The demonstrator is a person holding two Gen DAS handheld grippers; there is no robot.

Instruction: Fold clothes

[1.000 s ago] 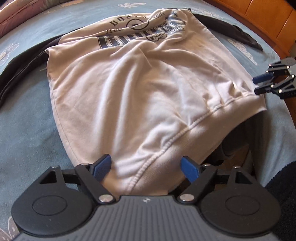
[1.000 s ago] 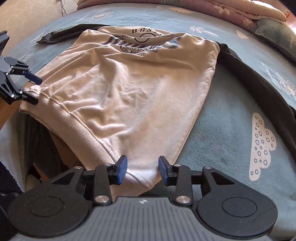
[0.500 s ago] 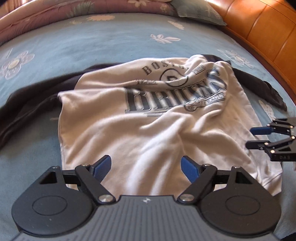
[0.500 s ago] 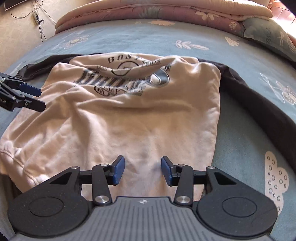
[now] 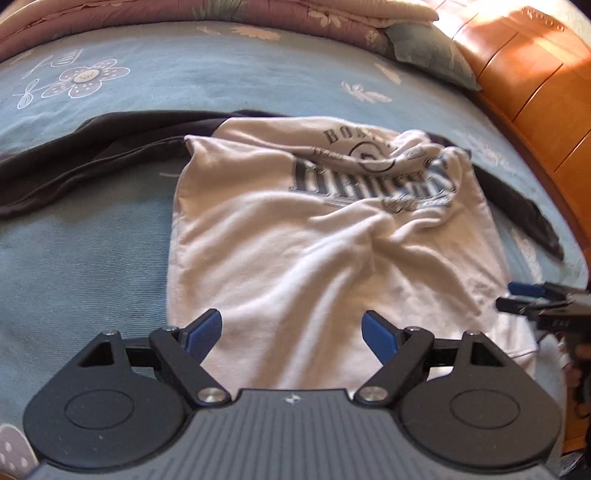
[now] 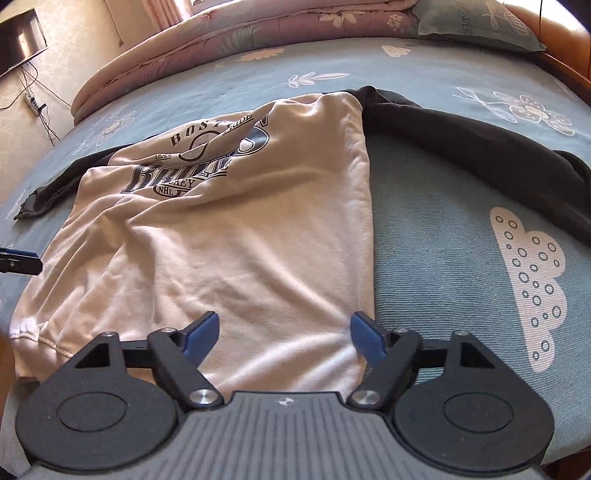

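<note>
A cream sweatshirt (image 5: pixel 314 243) with a dark printed logo and black sleeves (image 5: pixel 85 158) lies rumpled on the blue bed. It also shows in the right wrist view (image 6: pixel 236 236), with one black sleeve (image 6: pixel 480 147) stretched to the right. My left gripper (image 5: pixel 291 332) is open and empty above the shirt's lower part. My right gripper (image 6: pixel 284 332) is open and empty above the hem near the shirt's right edge. The right gripper also shows at the right edge of the left wrist view (image 5: pixel 517 299). The left gripper's fingertips (image 6: pixel 18 260) show at the left edge of the right wrist view.
The blue bedspread (image 5: pixel 74 258) has flower prints. A folded pink quilt (image 6: pixel 221 40) and a grey-green pillow (image 6: pixel 476 22) lie at the far end. A wooden bed frame (image 5: pixel 535 92) runs along one side. The floor, a wall and cables (image 6: pixel 33 103) are beyond the bed.
Both grippers have risen and pulled back from the hem. The right gripper's jaws have opened wider. The shirt's lower part now lies flatter on the bed.
</note>
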